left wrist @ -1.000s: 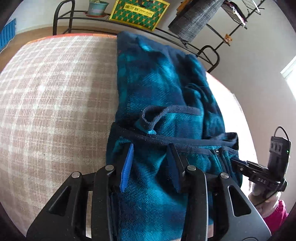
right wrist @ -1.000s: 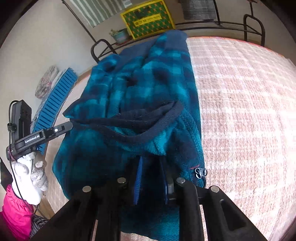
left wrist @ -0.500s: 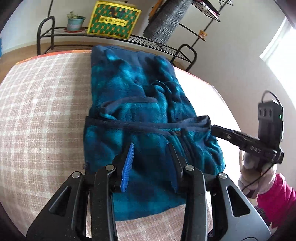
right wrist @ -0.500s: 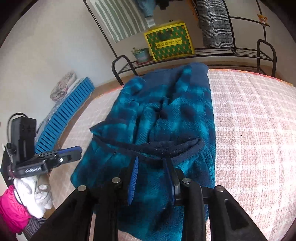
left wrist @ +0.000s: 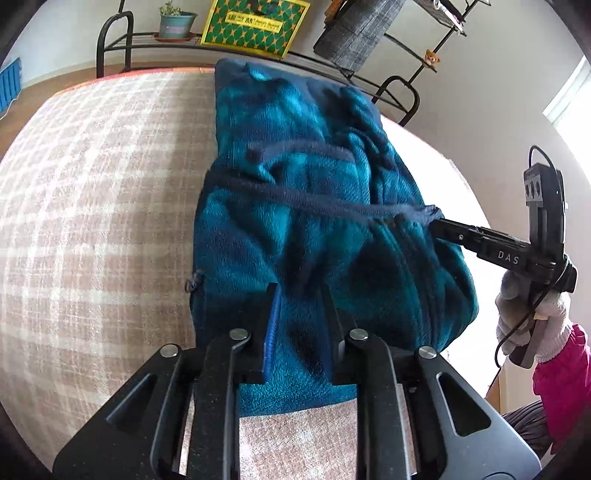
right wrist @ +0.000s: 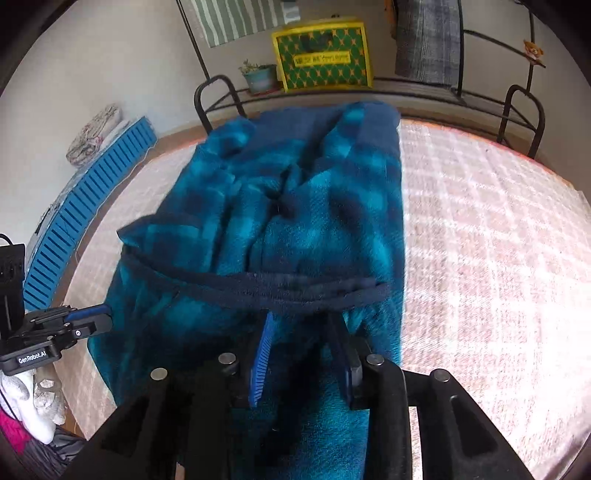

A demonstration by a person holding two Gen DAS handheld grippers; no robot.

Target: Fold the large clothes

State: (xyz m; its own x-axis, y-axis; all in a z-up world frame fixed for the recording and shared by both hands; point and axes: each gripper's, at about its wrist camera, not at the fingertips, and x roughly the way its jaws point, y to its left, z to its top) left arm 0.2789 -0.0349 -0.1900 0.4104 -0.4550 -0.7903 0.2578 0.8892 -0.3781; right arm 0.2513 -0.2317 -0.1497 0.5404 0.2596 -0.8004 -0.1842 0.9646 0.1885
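A teal and navy plaid fleece jacket point(left wrist: 314, 192) lies folded lengthwise on the checked bedcover point(left wrist: 92, 221). My left gripper point(left wrist: 301, 299) hovers over its near end. Its jaws are closing, with fleece showing in the gap but not pinched. From the right wrist view, the left gripper point(right wrist: 99, 319) sits at the jacket's point(right wrist: 295, 221) left edge. My right gripper point(right wrist: 299, 325) points at the navy hem band point(right wrist: 258, 286). Its jaws are opening and the band lies just at its tips. The left wrist view shows the right gripper point(left wrist: 439, 225) touching the hem's end.
A black metal rack point(left wrist: 114, 33) runs behind the bed, with a potted plant point(left wrist: 173, 24) and a yellow-green box point(left wrist: 255, 22) on it. Grey cloth point(left wrist: 354, 33) hangs nearby. A blue slatted panel point(right wrist: 85, 206) lies left. A gloved hand point(left wrist: 532, 317) holds the right gripper.
Both grippers have lifted back from the jacket, so more of it shows. The right jaws have spread wider off the fabric. The left jaws have drawn closer together.
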